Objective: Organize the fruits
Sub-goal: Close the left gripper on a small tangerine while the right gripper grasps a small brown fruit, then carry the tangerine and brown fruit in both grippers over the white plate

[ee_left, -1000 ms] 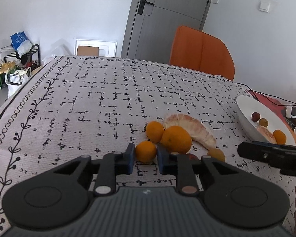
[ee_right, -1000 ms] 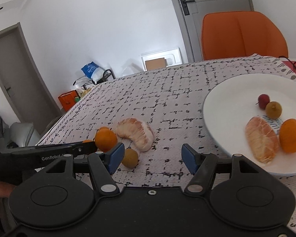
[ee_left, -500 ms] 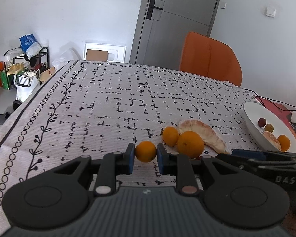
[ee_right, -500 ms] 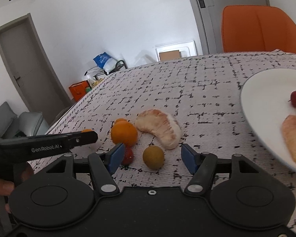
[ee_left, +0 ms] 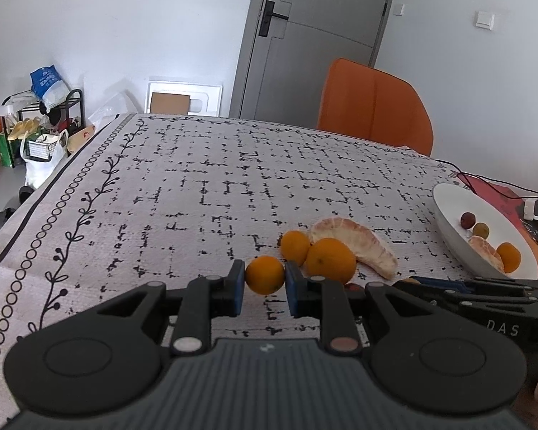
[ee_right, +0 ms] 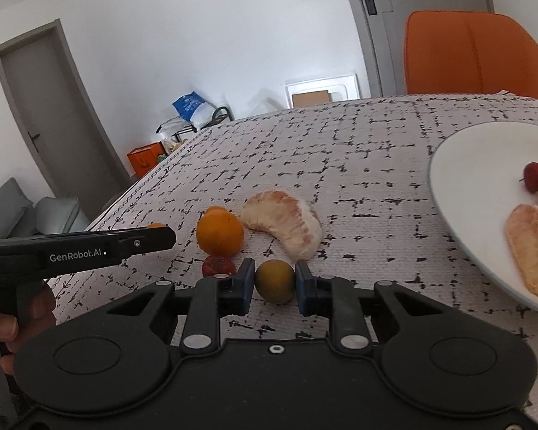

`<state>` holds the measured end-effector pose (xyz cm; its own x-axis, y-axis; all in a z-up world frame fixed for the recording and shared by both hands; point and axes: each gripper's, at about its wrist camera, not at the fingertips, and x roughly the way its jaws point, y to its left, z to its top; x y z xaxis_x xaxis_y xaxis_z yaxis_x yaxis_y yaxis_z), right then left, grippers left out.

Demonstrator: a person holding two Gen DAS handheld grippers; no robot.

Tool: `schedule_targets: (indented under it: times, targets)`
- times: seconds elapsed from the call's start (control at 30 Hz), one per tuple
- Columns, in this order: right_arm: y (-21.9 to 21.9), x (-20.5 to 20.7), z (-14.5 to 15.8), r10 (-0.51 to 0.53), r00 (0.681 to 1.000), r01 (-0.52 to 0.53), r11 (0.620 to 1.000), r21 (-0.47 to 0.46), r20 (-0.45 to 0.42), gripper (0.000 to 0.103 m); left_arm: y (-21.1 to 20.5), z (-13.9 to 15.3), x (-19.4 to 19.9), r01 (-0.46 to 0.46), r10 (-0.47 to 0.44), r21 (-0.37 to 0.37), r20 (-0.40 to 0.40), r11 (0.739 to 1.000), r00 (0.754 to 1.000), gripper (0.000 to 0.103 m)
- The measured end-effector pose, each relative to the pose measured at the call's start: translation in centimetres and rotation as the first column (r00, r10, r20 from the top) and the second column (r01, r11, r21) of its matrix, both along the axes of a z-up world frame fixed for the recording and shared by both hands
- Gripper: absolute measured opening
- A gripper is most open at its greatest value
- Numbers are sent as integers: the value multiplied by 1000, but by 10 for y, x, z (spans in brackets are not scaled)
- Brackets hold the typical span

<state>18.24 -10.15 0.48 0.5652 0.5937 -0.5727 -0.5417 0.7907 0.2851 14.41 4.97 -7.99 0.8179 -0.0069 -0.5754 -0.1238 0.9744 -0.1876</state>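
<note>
**Q:** What does each tool have hold of?

**A:** The left gripper (ee_left: 264, 283) is closed on a small round orange mandarin (ee_left: 264, 274), its blue pads touching both sides. The right gripper (ee_right: 274, 288) pinches a small olive-brown round fruit (ee_right: 274, 281) the same way, gripped at the widest part, probably so it cannot roll out.

**Q:** And the rest of the fruit?

**A:** Loose on the black-patterned white tablecloth (ee_left: 197, 193) lie a larger orange (ee_right: 220, 233), a small red berry-like fruit (ee_right: 217, 266) and a peeled pomelo segment (ee_right: 287, 224), clustered at eleven to twelve o'clock from the right gripper. The shallow white plate (ee_right: 459, 165) sits at two o'clock and already carries several fruits, so it looks like the collecting point.
</note>
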Motion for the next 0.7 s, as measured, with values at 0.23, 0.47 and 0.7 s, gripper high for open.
schedule_targets:
  times: [0.23, 0.47, 0.7]
  targets:
    - [-22, -3, 11, -46, 999, 45, 999, 17, 23, 22, -12, 7, 5, 33, -34, 7, 21, 999, 999, 22]
    - [-46, -3, 20, -108, 993, 106, 994, 36, 52, 22, -33, 14, 14, 85, -86, 19, 37, 996, 996, 22]
    - [-76, -2, 25, -174, 983, 171, 984, 46, 66, 22, -58, 21, 22, 142, -144, 29, 56, 989, 988, 22]
